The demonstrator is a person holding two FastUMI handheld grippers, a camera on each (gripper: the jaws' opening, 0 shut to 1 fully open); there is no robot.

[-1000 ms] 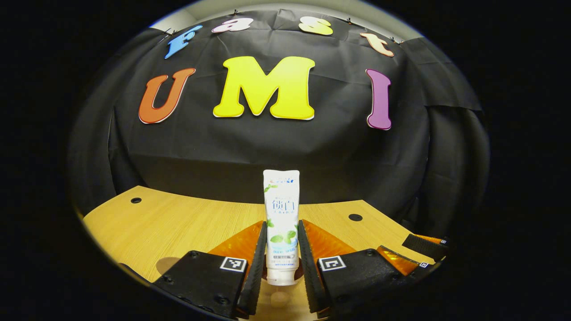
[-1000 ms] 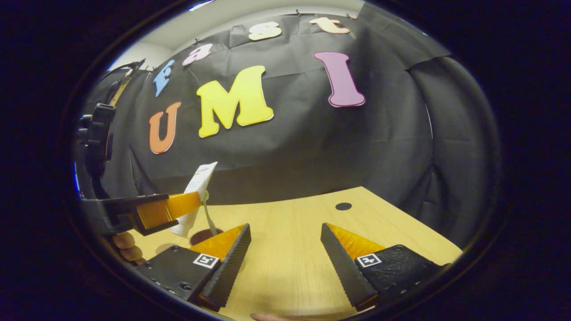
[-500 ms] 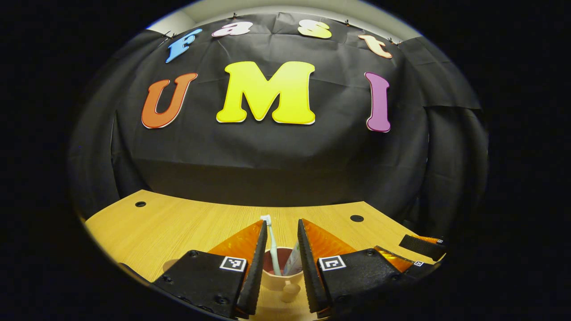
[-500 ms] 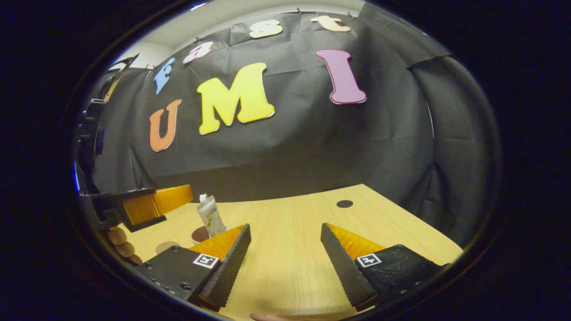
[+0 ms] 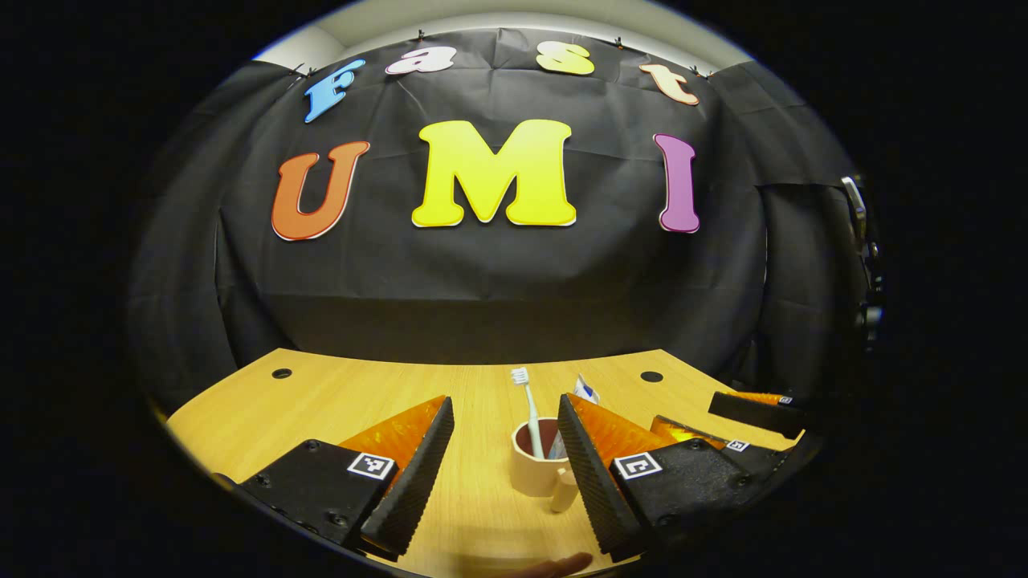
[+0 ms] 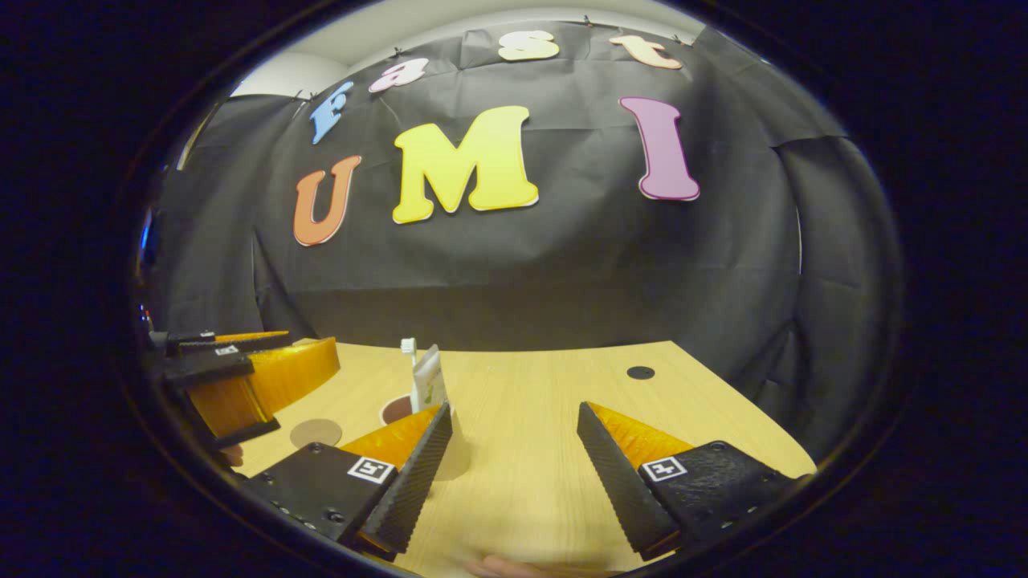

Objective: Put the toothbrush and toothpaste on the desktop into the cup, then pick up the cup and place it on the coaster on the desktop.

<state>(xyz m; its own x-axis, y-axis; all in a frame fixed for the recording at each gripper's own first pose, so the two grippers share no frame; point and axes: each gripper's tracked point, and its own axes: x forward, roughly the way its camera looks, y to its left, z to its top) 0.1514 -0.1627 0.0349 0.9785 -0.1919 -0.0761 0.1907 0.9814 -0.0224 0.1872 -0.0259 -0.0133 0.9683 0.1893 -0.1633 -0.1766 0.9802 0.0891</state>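
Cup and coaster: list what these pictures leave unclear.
- Cup: in the right gripper view its body is hidden behind that gripper's finger; just the rim shows.
- Toothpaste: in the left gripper view a finger covers all but its tip.
- Coaster: its near edge is cut off by the same right gripper finger.
- Toothbrush: its lower end is hidden inside the cup.

Just ahead of the left gripper (image 5: 502, 474), the cup (image 5: 534, 474) is pale beige outside and dark reddish-brown inside, and the toothbrush (image 5: 527, 409) standing in it has a white head on a pale mint-green handle. The toothpaste (image 6: 428, 381), just beyond the right gripper's (image 6: 514, 466) left finger, is white with green leaf marks. To that gripper's left lies a flat brown round coaster (image 6: 316, 433) on the light wood-grain desktop (image 6: 530, 417).
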